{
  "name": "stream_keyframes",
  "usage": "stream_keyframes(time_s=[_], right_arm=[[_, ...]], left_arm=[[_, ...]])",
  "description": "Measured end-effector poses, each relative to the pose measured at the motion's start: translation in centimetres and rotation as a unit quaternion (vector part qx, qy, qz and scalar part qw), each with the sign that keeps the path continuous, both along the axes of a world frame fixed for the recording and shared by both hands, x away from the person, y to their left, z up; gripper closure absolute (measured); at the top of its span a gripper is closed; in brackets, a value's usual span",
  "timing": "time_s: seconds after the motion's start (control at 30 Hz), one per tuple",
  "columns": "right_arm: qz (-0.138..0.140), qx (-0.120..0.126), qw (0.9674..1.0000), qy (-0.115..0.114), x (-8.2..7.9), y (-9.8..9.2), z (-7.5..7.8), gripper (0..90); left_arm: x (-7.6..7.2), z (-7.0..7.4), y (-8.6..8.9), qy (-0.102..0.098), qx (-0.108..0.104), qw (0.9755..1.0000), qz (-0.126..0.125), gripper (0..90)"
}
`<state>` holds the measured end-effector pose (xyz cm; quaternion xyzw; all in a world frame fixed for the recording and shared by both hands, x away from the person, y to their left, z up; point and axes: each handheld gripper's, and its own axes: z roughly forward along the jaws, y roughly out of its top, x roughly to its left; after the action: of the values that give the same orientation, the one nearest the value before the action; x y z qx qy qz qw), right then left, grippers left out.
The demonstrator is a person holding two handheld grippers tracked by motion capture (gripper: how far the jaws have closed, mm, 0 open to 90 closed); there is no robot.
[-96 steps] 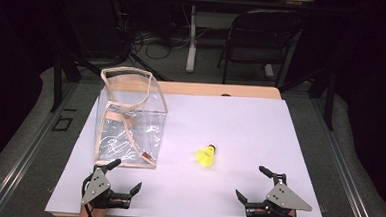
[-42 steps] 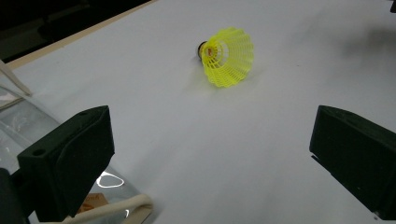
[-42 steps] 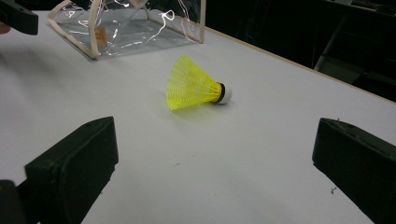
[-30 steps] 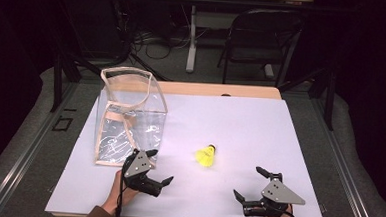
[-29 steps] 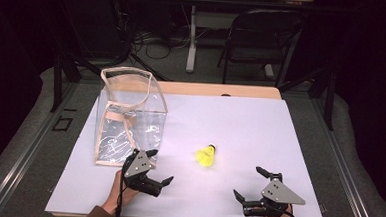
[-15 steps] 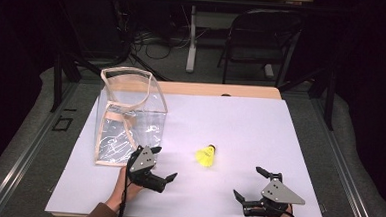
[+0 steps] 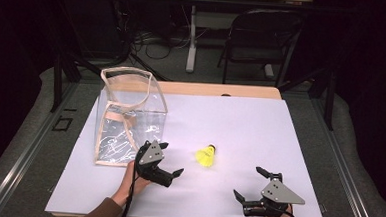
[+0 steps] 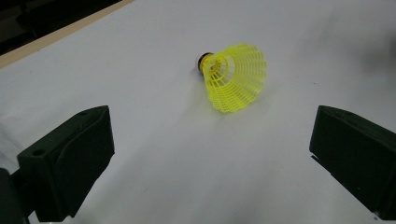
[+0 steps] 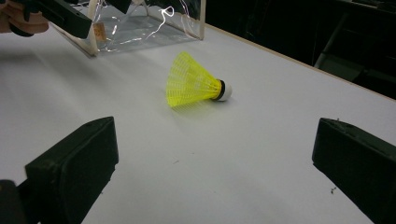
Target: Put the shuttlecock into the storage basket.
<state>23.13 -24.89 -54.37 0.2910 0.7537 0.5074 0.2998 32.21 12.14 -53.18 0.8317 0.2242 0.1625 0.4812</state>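
High view: our left gripper (image 7: pixel 170 160), jaws spread and empty, has moved closer to the yellow shuttlecock (image 7: pixel 206 156) lying on the white table (image 7: pixel 240 121); right gripper (image 7: pixel 251 184) unmoved, jaws apart.

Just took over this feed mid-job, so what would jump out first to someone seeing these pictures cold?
The bright yellow shuttlecock lies on its side near the middle of the white table, untouched. The left gripper is close beside it with jaws wide open and pointed at it, while the right gripper rests open at the near right edge. A clear plastic bag stands upright at the left.
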Motion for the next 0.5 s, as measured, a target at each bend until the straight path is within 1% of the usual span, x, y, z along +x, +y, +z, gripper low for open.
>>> stream_keyframes(time_s=[0.13,0.17,0.2,0.5], right_arm=[[0.0,-0.001,1.0,0.0,0.0,0.0,0.0,0.0],[0.0,0.0,1.0,0.0,0.0,0.0,0.0,0.0],[-0.001,0.0,1.0,0.0,0.0,0.0,0.0,0.0],[-0.001,-0.001,1.0,0.0,0.0,0.0,0.0,0.0]], left_arm=[[0.4,0.0,-0.5,0.004,0.0,1.0,-0.002,0.0],[0.5,0.0,-0.6,0.002,0.003,1.0,-0.003,0.0],[0.6,0.0,-0.8,0.005,0.001,1.0,-0.002,0.0],[1.2,0.2,-1.8,0.007,0.012,0.9999,-0.001,0.0]])
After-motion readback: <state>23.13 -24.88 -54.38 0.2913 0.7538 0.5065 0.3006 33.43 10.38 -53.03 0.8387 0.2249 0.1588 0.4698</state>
